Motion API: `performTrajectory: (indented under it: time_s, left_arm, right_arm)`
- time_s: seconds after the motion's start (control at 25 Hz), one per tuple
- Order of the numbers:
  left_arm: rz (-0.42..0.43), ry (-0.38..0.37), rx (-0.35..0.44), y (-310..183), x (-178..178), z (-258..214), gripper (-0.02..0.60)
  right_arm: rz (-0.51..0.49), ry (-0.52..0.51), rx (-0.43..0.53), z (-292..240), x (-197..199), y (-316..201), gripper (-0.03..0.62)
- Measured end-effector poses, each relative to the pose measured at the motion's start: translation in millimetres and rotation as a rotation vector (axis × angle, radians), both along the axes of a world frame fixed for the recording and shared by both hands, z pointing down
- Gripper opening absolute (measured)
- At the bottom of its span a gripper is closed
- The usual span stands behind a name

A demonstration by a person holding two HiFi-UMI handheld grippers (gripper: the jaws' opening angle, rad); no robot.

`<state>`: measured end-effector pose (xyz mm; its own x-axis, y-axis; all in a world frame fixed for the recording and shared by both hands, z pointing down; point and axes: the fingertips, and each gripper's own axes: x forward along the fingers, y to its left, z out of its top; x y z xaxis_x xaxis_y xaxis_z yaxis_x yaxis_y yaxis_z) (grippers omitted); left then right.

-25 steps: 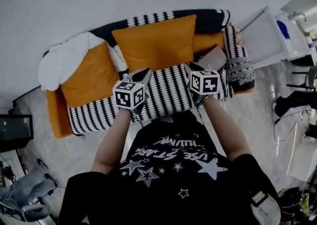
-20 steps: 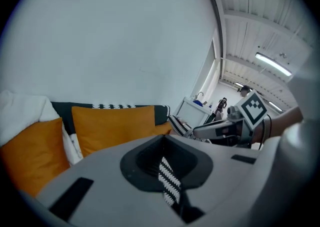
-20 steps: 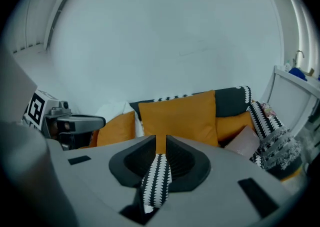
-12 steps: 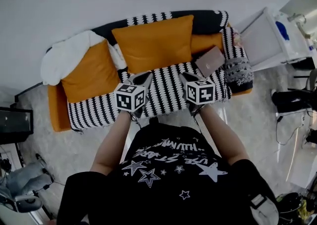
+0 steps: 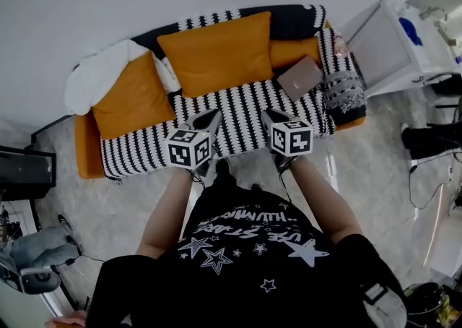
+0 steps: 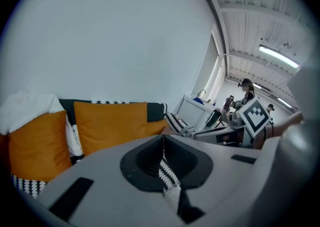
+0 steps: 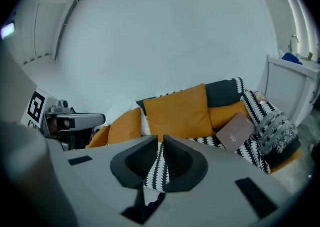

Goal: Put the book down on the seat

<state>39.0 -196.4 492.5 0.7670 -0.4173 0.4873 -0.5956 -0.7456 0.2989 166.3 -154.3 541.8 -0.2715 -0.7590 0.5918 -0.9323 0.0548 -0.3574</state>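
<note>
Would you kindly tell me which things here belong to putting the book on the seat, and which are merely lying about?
Belonging to the job:
- book, already resting on the seat by the armrest
- striped sofa seat

Just lying about:
- large orange cushion
- smaller orange cushion
- white blanket
- white cabinet

The seat [image 5: 245,121] front lies open; orange cushions [image 5: 216,55] crowd its back.

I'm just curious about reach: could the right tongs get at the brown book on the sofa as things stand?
Probably yes. The book lies uncovered on the striped seat, with nothing between it and the right tongs. Their jaws have just been closing, empty, and would need opening.
</note>
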Motion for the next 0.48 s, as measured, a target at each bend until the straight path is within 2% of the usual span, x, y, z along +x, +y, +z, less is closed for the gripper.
performTrajectory:
  time_s: [0.28,0.48]
  left_arm:
    - [0.003,-0.004,0.010,52,19,-2,0.011]
    - [0.013,-0.001,0.037,84,24,-10,0.011]
  right_arm:
    - [0.015,-0.015,0.021,-3,21,44,0.044]
    - [0.003,-0.027,0.101,-18,20,68,0.041]
